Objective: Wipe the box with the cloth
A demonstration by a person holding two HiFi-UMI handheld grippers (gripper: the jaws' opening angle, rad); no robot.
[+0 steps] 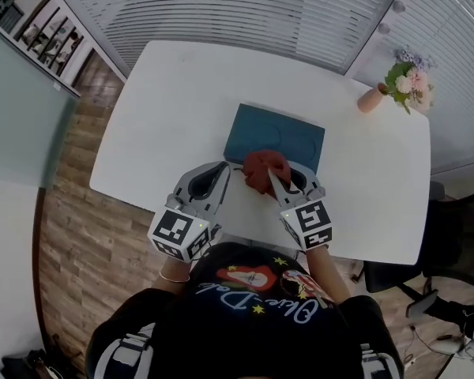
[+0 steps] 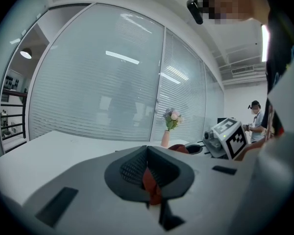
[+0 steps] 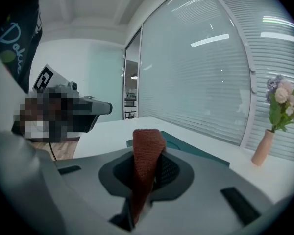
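A flat teal box (image 1: 288, 135) lies in the middle of the white table (image 1: 166, 109). A dark red cloth (image 1: 262, 168) is bunched at the box's near edge, between my two grippers. My left gripper (image 1: 226, 169) is at the cloth's left side, and in the left gripper view its jaws (image 2: 148, 155) are shut on a thin strip of the cloth (image 2: 151, 185). My right gripper (image 1: 278, 181) is at the cloth's right side. Its jaws (image 3: 149, 155) are shut on a fold of cloth (image 3: 146, 146) that stands up between them, with the box (image 3: 198, 149) just beyond.
A small vase of flowers (image 1: 401, 81) stands at the table's far right corner, well clear of the box. A black chair (image 1: 450, 267) is off the right side. Window blinds run behind the table. The floor to the left is wood.
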